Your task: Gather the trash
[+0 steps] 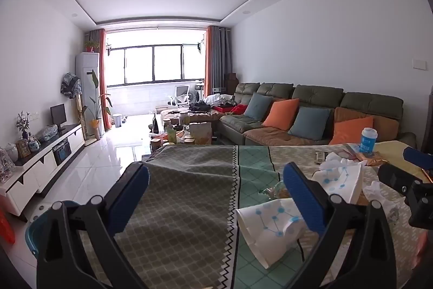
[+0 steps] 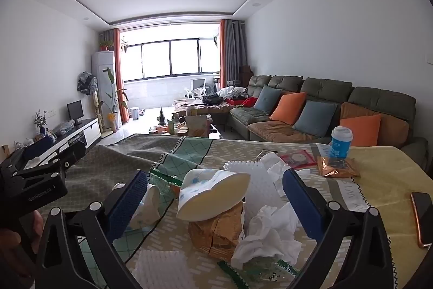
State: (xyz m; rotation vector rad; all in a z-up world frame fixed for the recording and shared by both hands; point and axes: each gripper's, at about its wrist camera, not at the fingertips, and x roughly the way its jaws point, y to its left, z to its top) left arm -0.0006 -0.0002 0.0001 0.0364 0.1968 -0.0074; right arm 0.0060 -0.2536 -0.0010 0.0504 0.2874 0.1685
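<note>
Trash lies scattered on a table under a patterned cloth. In the right wrist view, my right gripper is open around a heap. The heap holds a crushed paper cup with blue dots resting on a gold wrapper, a crumpled tissue and white foam netting. No pad touches any of it. A second paper cup lies by its left finger. In the left wrist view, my left gripper is open over bare cloth, and a crushed paper cup lies against its right finger.
A blue lidded cup stands at the far table edge, beside an orange foil packet and a red square packet. A phone lies at the right. A green sofa with cushions stands behind the table. A teal rim shows low on the left.
</note>
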